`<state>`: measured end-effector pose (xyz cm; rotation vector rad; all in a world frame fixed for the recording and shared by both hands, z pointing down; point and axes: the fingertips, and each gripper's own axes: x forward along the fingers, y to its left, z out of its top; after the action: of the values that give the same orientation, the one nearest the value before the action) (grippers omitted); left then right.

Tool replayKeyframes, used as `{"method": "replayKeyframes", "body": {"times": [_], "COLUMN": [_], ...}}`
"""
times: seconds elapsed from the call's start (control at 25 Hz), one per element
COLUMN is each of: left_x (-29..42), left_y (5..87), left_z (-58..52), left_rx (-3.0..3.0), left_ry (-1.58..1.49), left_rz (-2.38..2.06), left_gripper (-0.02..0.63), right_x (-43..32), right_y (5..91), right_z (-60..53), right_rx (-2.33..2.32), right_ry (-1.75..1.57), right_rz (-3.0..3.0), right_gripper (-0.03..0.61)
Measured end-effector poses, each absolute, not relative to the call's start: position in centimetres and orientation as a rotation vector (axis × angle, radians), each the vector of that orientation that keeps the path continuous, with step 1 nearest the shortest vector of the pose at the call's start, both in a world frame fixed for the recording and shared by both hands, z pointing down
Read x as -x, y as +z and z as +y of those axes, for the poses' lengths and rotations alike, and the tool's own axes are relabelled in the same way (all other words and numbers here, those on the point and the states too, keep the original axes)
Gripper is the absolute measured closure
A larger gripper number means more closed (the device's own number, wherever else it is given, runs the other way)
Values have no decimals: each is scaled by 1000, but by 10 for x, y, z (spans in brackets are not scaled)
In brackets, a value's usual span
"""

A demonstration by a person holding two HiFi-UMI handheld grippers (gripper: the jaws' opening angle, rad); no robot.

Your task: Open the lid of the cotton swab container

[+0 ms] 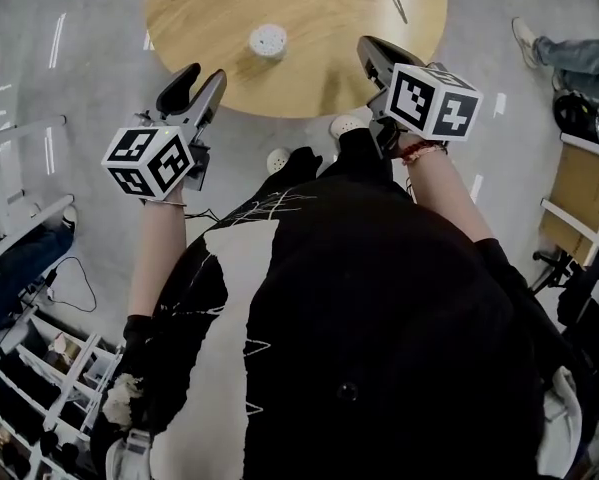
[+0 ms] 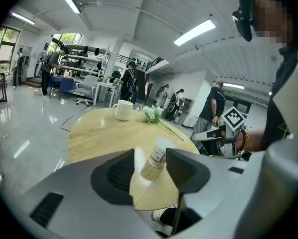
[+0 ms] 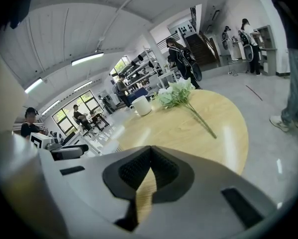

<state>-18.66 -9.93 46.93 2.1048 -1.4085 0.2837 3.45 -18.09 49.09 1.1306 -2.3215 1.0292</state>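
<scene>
1. The cotton swab container (image 1: 268, 41) stands upright on the round wooden table (image 1: 319, 78). It is a little in from the table's near edge and left of the middle.
2. Its long axis runs straight up and down. The white lid (image 2: 161, 144) is on top, facing the ceiling, and is closed on the clear body packed with swabs (from the head view only the round lid top shows).
3. The left gripper (image 1: 198, 86) hovers over the near edge of the table, aimed at the container. Its jaws stand apart with nothing pressed between them. In the left gripper view the container lines up in the gap between them, but it stands on the table beyond the tips and is not touched.
4. The right gripper (image 3: 149, 153) is held by the near edge on the right side. Its jaws are closed together on nothing.
5. A white mug (image 2: 123, 109) and a sprig of flowers (image 2: 152, 114) sit toward the far edge of the table, well apart from the container.
</scene>
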Motion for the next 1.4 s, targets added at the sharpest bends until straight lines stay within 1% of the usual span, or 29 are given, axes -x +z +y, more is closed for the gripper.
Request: {"method": "replayKeyframes", "body": {"times": [0.08, 0.24, 0.32, 0.64, 0.92, 1.4], "left_x": [185, 171, 163, 150, 137, 113], "left_y": [469, 472, 477, 499, 527, 541], "left_z": [-99, -103, -105, -110, -109, -132], "left_rx": [-2140, -2234, -2272, -2346, -2360, -2428], "left_ry": [285, 301, 333, 455, 685, 844], "left_rz": [-1370, -1256, -1210, -1123, -1032, -985], "left_gripper": [375, 265, 248, 209, 209, 210], "right_x": [-36, -48, -56, -83, -95, -115], "right_y": [489, 486, 485, 488, 485, 483], "right_z": [-179, -176, -176, -174, -173, -169], "right_rx": [-1142, -1183, -1206, -1271, -1303, -1338], "right_ry": [1036, 1033, 1033, 1028, 1030, 1021], "right_rz": [-2320, -2307, -2296, -2258, -2247, -2218], "right_gripper": [574, 574, 574, 574, 574, 574]}}
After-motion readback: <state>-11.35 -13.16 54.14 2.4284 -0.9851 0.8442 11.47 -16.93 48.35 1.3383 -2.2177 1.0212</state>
